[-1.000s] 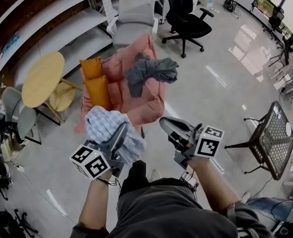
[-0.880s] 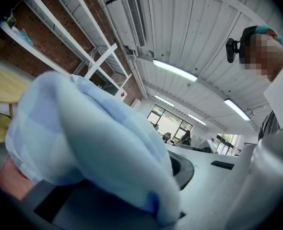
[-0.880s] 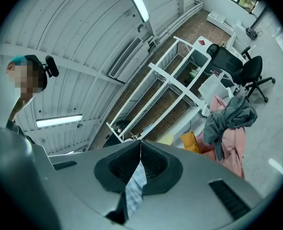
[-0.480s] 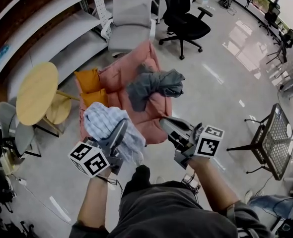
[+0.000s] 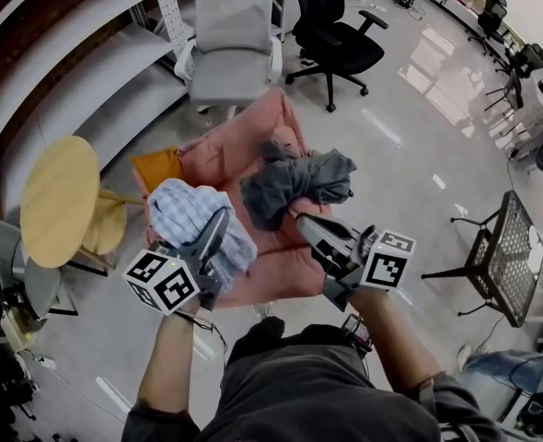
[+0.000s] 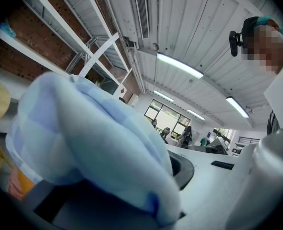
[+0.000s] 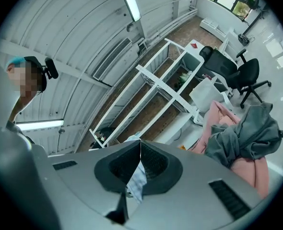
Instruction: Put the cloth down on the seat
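Item 1. Cloth: pale blue check, bunched. It is clamped in the left gripper and spills over both jaws. In the left gripper view the cloth fills most of the frame and covers the jaw tips. In the head view it overlaps the left side of the seat, just beside the garment, and is carried by the gripper rather than laid down.

Item 2. Left gripper: jaws narrow, closed on the cloth. Held in the person's left hand, marker cube nearest the body.

Item 3. Right gripper: jaws together with tips meeting, and nothing gripped. A sliver of pale blue shows through the gap behind the tips. It is close to the garment in the head view.

Item 4. Seat: pink, padded, low. Also visible in the right gripper view.

Item 5. Garment: dark grey and crumpled, lying on the right part of the seat.

Item 6. Cushion: orange, at the seat's left edge, partly behind the cloth.

Item 7. Table: round and yellow, left of the seat and apart from it.

Item 8. Grey chair and black chair: beyond the seat, side by side.
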